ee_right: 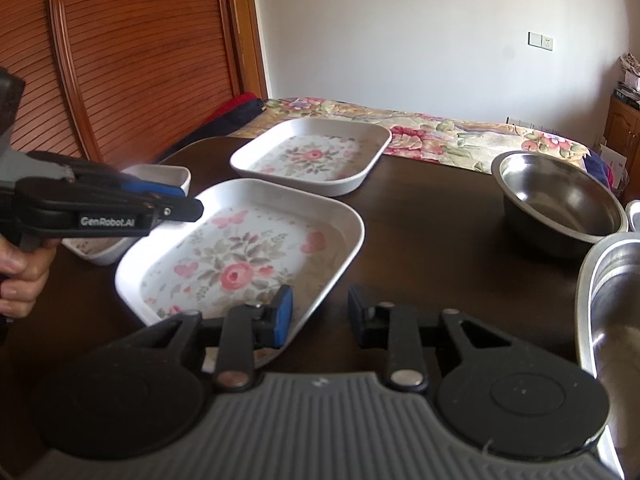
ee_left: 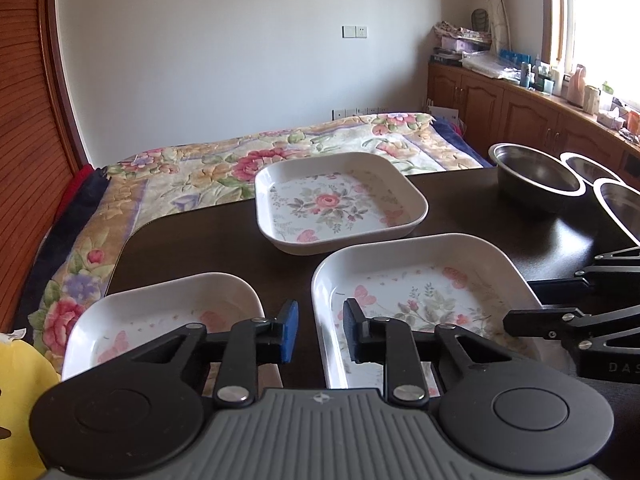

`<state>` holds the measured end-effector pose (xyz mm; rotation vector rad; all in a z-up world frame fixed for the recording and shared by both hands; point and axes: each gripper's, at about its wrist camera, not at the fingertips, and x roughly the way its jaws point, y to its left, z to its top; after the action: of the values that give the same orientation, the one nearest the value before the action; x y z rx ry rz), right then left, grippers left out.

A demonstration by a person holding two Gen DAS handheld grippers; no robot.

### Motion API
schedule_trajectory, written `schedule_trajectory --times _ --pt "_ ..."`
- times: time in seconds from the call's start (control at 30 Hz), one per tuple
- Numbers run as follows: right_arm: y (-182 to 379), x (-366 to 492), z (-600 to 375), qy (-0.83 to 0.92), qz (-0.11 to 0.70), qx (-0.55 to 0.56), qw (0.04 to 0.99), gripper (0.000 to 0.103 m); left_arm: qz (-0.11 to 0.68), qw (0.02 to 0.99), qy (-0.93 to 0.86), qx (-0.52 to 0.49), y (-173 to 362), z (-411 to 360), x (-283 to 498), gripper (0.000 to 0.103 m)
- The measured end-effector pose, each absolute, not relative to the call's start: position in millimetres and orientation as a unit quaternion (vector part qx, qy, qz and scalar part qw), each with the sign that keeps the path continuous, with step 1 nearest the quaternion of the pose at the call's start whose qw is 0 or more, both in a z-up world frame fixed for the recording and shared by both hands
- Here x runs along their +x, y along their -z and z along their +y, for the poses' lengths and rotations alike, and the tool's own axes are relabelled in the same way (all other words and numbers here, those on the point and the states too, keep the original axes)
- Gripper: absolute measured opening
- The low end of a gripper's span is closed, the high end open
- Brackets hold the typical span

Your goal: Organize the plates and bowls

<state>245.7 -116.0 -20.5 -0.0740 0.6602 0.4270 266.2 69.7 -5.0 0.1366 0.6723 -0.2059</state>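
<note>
Left gripper (ee_left: 320, 330): jaws apart, empty, above the gap between the small floral dish (ee_left: 160, 316) on its left and the large floral plate (ee_left: 420, 300) on its right. Right gripper (ee_right: 320, 314): jaws apart, empty, straddling the large plate's near rim. A second floral plate (ee_left: 340, 200) lies ahead on the dark table (ee_left: 200, 248). Steel bowls (ee_right: 560, 196) stand ahead-right.
</note>
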Motion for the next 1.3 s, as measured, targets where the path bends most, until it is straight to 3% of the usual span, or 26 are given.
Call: schedule_trajectory --times 0.53,0.9,1.3 --pt "21.7 246.6 -115.5 -0.213 0.319 -0.020 0.923 0.028 0.348 0.928 0.116 0.066 12.8 66.3 272.0 0.020" --pt "21.9 249.7 -120.9 -0.203 0.321 0.009 0.925 0.017 0.353 0.927 0.120 0.036 11.9 70.5 267.1 0.020" --pt "16.4 237.7 -124.7 -0.205 0.307 0.024 0.929 0.014 0.331 0.937 0.108 0.028 0.6 68.7 234.7 0.020"
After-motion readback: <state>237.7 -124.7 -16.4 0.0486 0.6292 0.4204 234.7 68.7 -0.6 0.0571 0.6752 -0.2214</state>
